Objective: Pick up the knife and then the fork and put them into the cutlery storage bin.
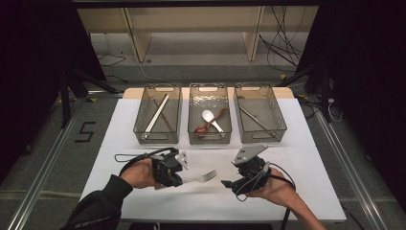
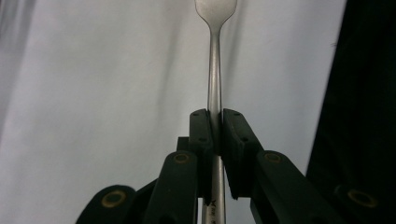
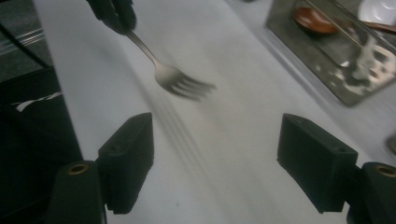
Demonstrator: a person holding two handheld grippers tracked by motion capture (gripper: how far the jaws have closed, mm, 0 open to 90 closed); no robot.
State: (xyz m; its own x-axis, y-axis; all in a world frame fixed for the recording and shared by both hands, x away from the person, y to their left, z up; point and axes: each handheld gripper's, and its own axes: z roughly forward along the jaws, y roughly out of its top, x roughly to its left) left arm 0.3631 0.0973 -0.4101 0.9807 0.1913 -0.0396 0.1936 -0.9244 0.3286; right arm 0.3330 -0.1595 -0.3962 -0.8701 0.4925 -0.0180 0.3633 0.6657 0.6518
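Observation:
A metal fork is held level above the white table, tines pointing right. My left gripper is shut on its handle; in the left gripper view the jaws pinch the fork's shaft between the pads. My right gripper faces the fork from the right with its jaws wide apart and nothing between them. In the right gripper view the fork's tines hang ahead of the open right gripper, apart from its pads.
Three clear bins stand in a row at the table's far side: the left bin holds chopsticks, the middle bin a white spoon and a brown spoon, the right bin a metal utensil.

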